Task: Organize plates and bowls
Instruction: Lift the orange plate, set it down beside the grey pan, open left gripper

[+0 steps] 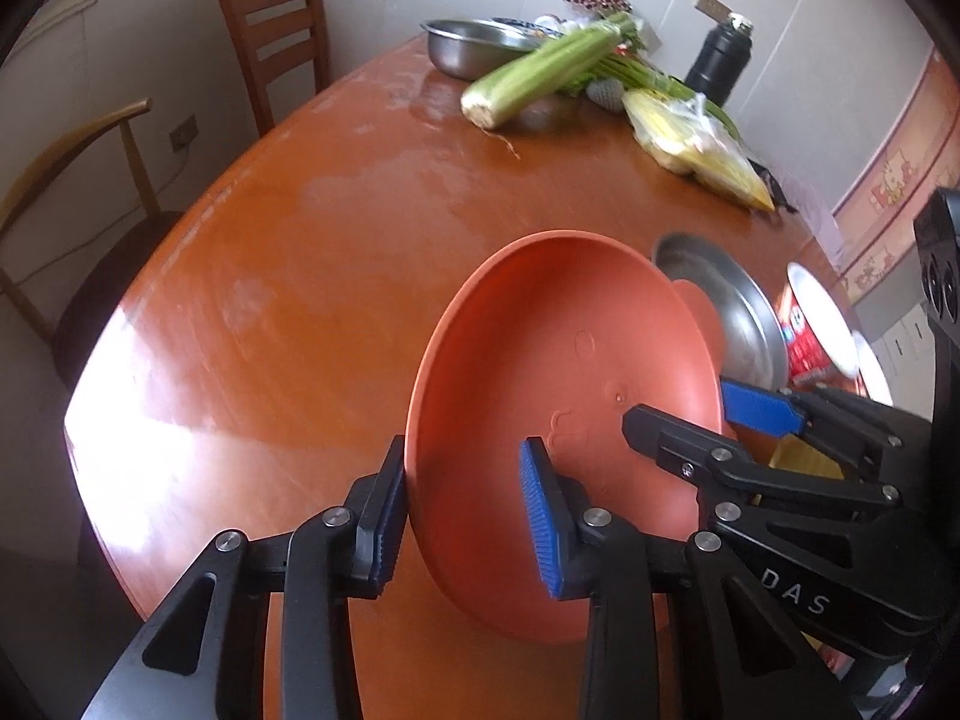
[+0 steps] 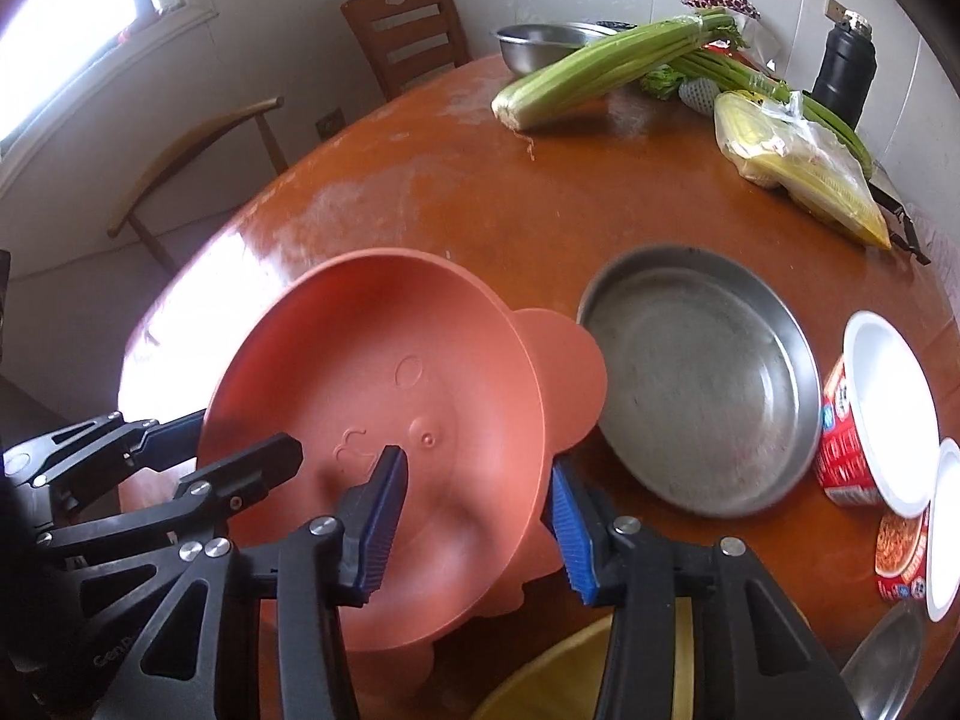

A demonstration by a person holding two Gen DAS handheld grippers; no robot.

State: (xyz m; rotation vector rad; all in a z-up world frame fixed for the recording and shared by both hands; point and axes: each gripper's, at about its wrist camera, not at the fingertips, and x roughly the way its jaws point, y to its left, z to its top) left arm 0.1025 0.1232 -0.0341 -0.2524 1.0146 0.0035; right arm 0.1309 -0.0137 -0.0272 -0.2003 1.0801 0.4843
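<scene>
- My left hand-held gripper [image 1: 465, 516] and right hand-held gripper [image 2: 477, 519] both clamp the orange bowl's [image 2: 384, 432] rim, opposite sides.
- Bowl tilted, just beside steel plate [image 2: 702, 378] on desk [image 2: 480, 210].
- I'd level it, move both in sync, avoid clipping plate.

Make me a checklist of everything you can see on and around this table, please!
Surface: round orange-brown table, shiny, with pale worn patches.
Job's things: orange plate tilted, held at both edges; steel plate flat beside it; steel bowl far back.
Clutter: celery, bagged corn, black flask, instant-noodle cups.
Grippers: left gripper and right gripper each shut on the orange plate's rim.
Cables: a cord by the wall socket.
Surroundings: two wooden chairs, window.
</scene>
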